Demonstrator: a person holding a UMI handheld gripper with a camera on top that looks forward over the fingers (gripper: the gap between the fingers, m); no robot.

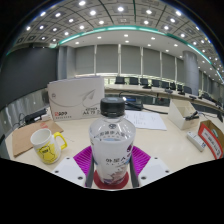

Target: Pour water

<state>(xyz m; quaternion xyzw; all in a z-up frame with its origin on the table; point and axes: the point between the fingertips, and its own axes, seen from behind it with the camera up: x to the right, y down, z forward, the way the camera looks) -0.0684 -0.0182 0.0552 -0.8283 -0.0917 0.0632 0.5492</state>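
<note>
Clear black-capped bottle (112, 140) apparently gripped between the jaws, reddish label

- A pale wooden counter (160, 140) carries everything here.
- A yellow mug (45, 146) with dark markings stands on it, off to the left of the fingers.
- A white cardboard box (77, 98) sits further back, behind the mug.
- Flat white papers (147, 119) lie beyond the bottle (112, 140).
- A red-and-white packet (211, 136) lies at the right.
</note>
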